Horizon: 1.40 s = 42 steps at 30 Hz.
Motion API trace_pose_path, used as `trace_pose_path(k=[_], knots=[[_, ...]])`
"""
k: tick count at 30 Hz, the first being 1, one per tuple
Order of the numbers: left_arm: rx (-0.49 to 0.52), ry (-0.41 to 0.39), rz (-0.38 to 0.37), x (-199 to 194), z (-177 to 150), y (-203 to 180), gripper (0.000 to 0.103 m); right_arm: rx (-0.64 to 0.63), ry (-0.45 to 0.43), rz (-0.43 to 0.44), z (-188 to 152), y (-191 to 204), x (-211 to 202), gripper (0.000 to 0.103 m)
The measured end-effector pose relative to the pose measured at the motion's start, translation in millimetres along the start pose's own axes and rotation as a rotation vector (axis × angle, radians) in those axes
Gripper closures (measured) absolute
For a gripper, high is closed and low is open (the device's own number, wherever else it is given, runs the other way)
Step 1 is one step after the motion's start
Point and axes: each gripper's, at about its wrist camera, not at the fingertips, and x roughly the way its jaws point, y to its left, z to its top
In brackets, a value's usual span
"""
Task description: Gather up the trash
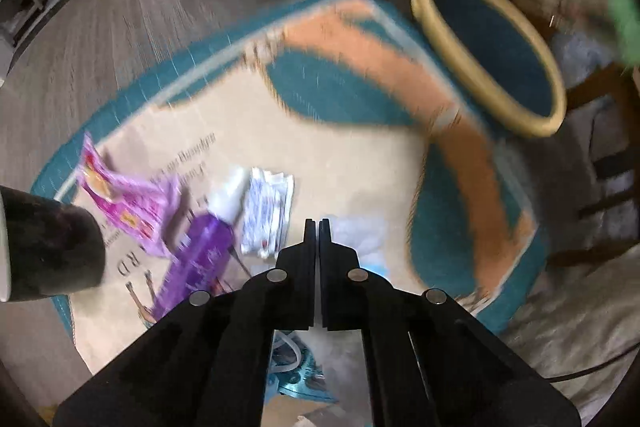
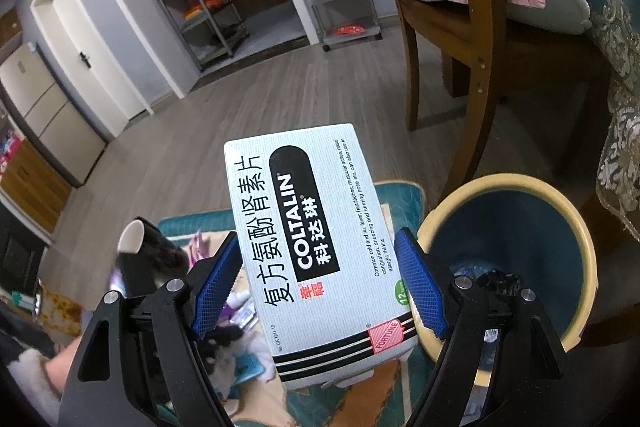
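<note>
Trash collection partway through, much litter left on the rug.

Right hand-held gripper spread wide around a white medicine box, lifted just beside the yellow-rimmed bin, not yet dropped in; whether clamped or merely resting between the pads, hard to tell. Left hand-held gripper pressed together, nothing visibly caught, above the rug. Left to gather: pink wrapper, purple bottle, white packet. Bin already holding some scraps.

Motion blur smears the rug print and bin.
</note>
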Motion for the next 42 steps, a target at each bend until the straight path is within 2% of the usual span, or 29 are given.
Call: trace_pose_path(k=[4,7,12,14,15,16,17,20,21,23,24,25,26,28,32,33,34,36,39,42], knots=[[-0.031,-0.14,-0.016,-42,7,6,0.102,0.003,-0.03,0.002,3,-3,-9,0.025],[-0.052,-0.198,-0.028,-61,10,4,0.103,0.003,-0.047,-0.007,4,-5,-14,0.025],[-0.03,-0.321,0.0,-98,22,0,0.103,0.018,-0.065,-0.018,5,-11,-20,0.025],[-0.048,-0.316,-0.013,-96,24,0,0.103,0.019,-0.065,-0.031,4,-13,-19,0.025],[-0.054,-0.301,0.004,-89,25,0,0.103,0.025,-0.06,-0.035,4,-14,-18,0.025],[-0.058,-0.289,0.03,-82,26,2,0.103,0.033,-0.058,-0.036,5,-15,-17,0.025],[-0.072,-0.258,0.087,-67,30,7,0.103,0.043,-0.056,-0.034,5,-16,-15,0.025],[-0.113,-0.203,0.147,-41,35,24,0.102,0.057,-0.047,-0.025,5,-17,-12,0.025],[-0.131,-0.19,0.166,-32,36,31,0.097,0.053,-0.047,-0.027,6,-16,-12,0.025],[-0.176,-0.177,0.182,-19,38,42,0.077,0.038,-0.051,-0.034,7,-15,-12,0.025],[-0.205,-0.173,0.171,-13,38,46,0.059,0.034,-0.051,-0.037,8,-15,-11,0.025],[-0.234,-0.171,0.154,-7,37,50,0.055,0.033,-0.05,-0.039,8,-16,-10,0.025],[-0.261,-0.161,0.128,0,37,54,0.055,0.032,-0.046,-0.04,9,-17,-8,0.025],[-0.274,-0.116,0.112,18,38,53,0.048,0.032,-0.036,-0.042,10,-18,-3,0.025],[-0.203,-0.073,0.166,41,41,42,0.048,0.02,-0.03,-0.05,11,-19,1,0.025],[-0.208,-0.072,0.156,44,41,42,0.052,0.017,-0.027,-0.053,11,-19,3,0.025],[-0.21,-0.074,0.14,47,41,42,0.071,0.016,-0.026,-0.055,10,-20,2,0.025],[-0.187,-0.088,0.138,46,42,37,0.076,0.016,-0.028,-0.06,10,-22,2,0.025],[-0.168,-0.109,0.122,39,43,32,0.079,0.026,-0.045,-0.074,11,-29,-5,0.025],[-0.183,-0.191,0.101,10,50,27,0.079,0.044,-0.068,-0.084,12,-41,-13,0.025]])
